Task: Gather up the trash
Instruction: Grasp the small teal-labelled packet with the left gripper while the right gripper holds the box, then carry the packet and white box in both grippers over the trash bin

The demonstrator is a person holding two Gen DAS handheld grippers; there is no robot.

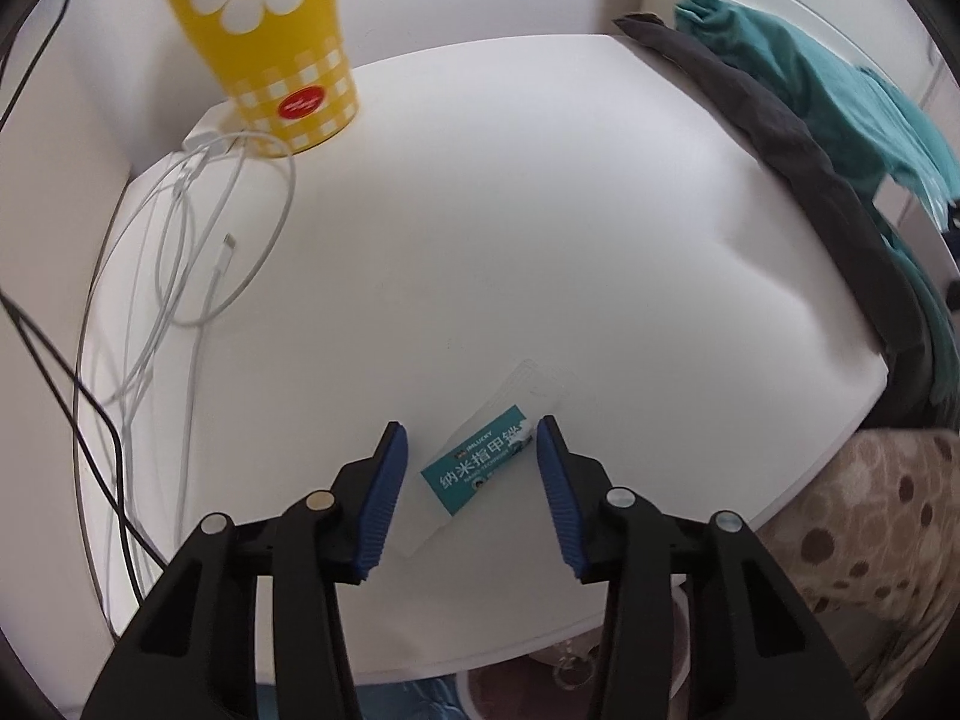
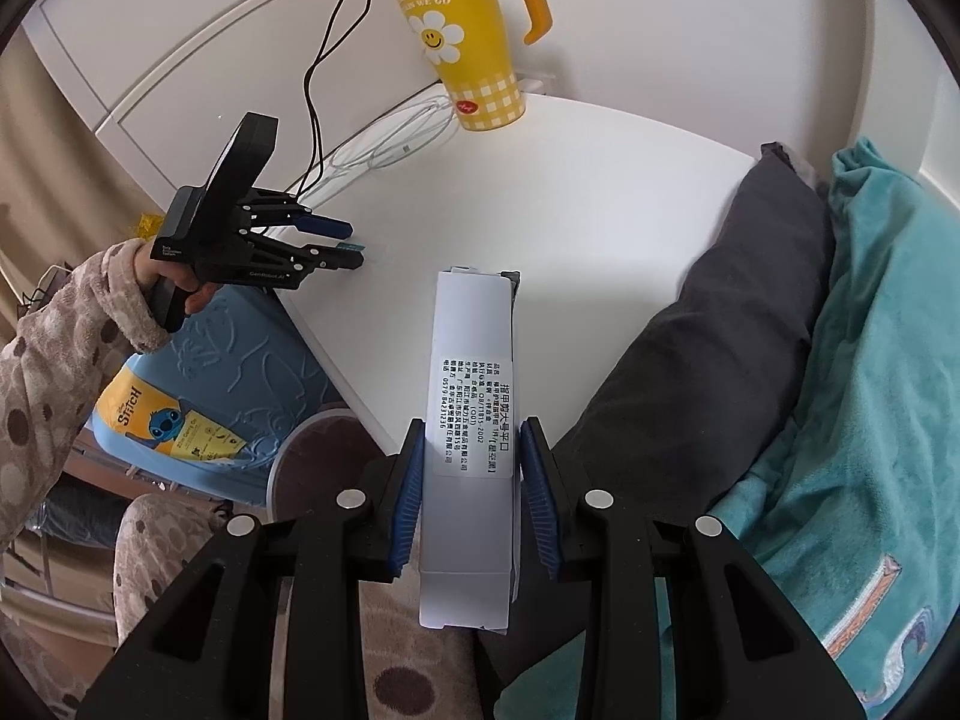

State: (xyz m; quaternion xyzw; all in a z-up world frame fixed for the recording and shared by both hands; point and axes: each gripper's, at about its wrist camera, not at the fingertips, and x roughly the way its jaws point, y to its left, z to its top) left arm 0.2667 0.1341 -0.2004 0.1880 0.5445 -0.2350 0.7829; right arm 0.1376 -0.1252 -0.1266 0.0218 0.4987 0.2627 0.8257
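A small clear plastic packet with a teal label (image 1: 477, 468) lies flat on the white table (image 1: 540, 210) near its front edge. My left gripper (image 1: 470, 425) points down over it, one blue pad on each side. The right pad is at the packet's corner and the left pad stands clear of it. In the right wrist view the left gripper (image 2: 355, 243) is at the table's left edge, held by a hand in a spotted sleeve (image 2: 72, 348). My right gripper (image 2: 472, 423) is shut on a long white box with a printed label (image 2: 471, 312), held above the table's near edge.
A yellow daisy tumbler (image 1: 264, 30) stands at the table's far corner beside coiled white cables (image 1: 198, 240). Dark grey cloth (image 1: 810, 168) and a teal towel (image 1: 840, 72) line the right side. A blue bin with a cartoon label (image 2: 210, 384) stands below the table's left edge.
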